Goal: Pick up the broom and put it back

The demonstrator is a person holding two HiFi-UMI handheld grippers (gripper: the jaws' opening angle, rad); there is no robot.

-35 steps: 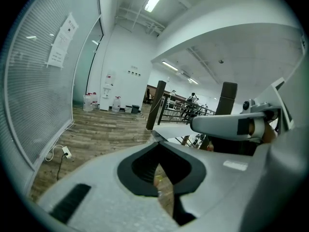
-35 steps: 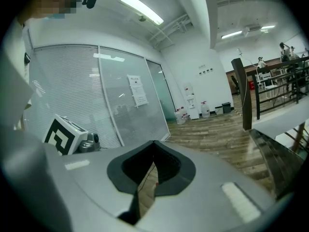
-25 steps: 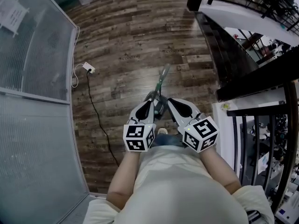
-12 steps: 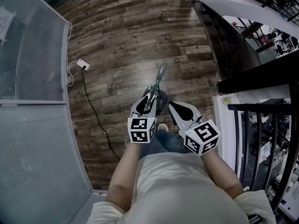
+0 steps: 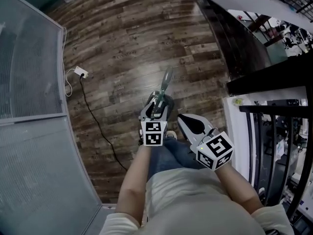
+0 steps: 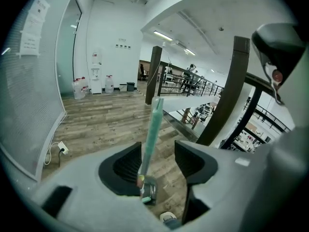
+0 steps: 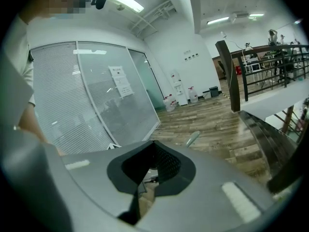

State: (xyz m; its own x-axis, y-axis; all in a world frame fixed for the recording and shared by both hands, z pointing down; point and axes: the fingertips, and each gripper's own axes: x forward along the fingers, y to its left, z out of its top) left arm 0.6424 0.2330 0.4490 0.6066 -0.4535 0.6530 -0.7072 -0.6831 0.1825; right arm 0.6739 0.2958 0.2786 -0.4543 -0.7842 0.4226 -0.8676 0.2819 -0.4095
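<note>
2 grippers above a wood floor, with 1 broom handle at the left one.
Left gripper has just been opening: its jaws stand wide apart, and the teal handle rises loose between them, nearer the left pad. Right gripper, jaws together on nothing, hangs just beside it.

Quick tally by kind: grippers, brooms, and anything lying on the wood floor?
Broom: 1
Grippers: 2 (left gripper jaws have just been opening, broom handle between them; right gripper shut)
White plug with cord, on the floor: 1
Total: 4
</note>
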